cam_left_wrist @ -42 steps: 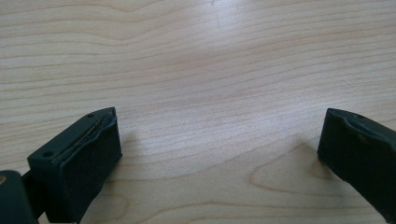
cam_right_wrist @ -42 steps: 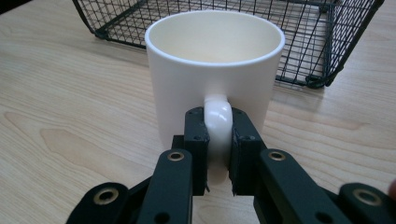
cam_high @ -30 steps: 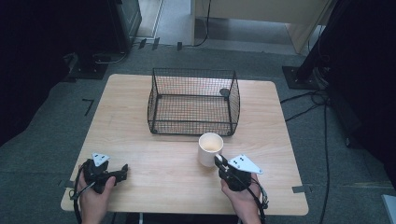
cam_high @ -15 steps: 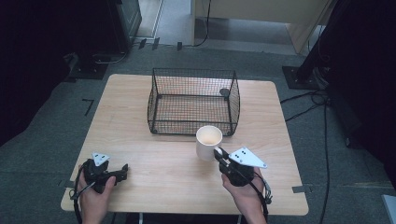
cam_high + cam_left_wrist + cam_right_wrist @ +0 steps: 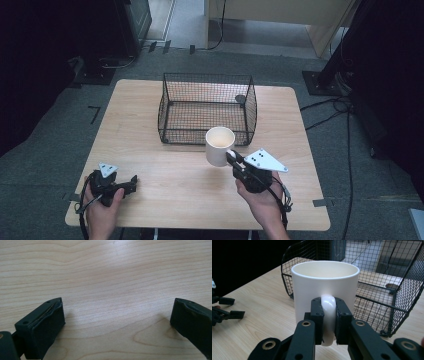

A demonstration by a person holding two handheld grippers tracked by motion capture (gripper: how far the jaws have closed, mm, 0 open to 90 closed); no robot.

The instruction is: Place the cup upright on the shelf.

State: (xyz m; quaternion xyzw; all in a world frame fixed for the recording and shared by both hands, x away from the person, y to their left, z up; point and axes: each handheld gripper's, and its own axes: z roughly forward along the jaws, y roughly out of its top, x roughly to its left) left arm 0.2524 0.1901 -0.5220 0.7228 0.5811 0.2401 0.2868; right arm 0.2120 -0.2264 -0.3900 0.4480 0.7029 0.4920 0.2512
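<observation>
My right claw [image 5: 328, 322] pinches the handle [image 5: 328, 315] of a white mug [image 5: 219, 145]. In the right gripper view the two jaws press on both sides of the handle, and the mug stands upright in front of them with its open mouth up. I cannot tell from the pictures if the mug rests on the table [image 5: 150, 130] or hangs a little above it. In the high view the mug is just in front of the wire basket [image 5: 207, 107], near the basket's front wall and toward its right corner; whether it touches the mesh I cannot tell. My right hand [image 5: 260, 202] holds the gripper from the near side of the mug, and the grey three-cornered plate [image 5: 264, 160] on top of it points to the right.

The wire basket is black and stands at the far middle part of the table. Inside it, at its far right corner, lies a small dark round thing [image 5: 240, 99]; I cannot tell what it is.

My left claw [image 5: 117, 320] is spread wide, with bare wood grain between the jaws. In the high view my left hand [image 5: 102, 207] holds this gripper low at the near left corner of the table, well apart from the basket and the mug.
</observation>
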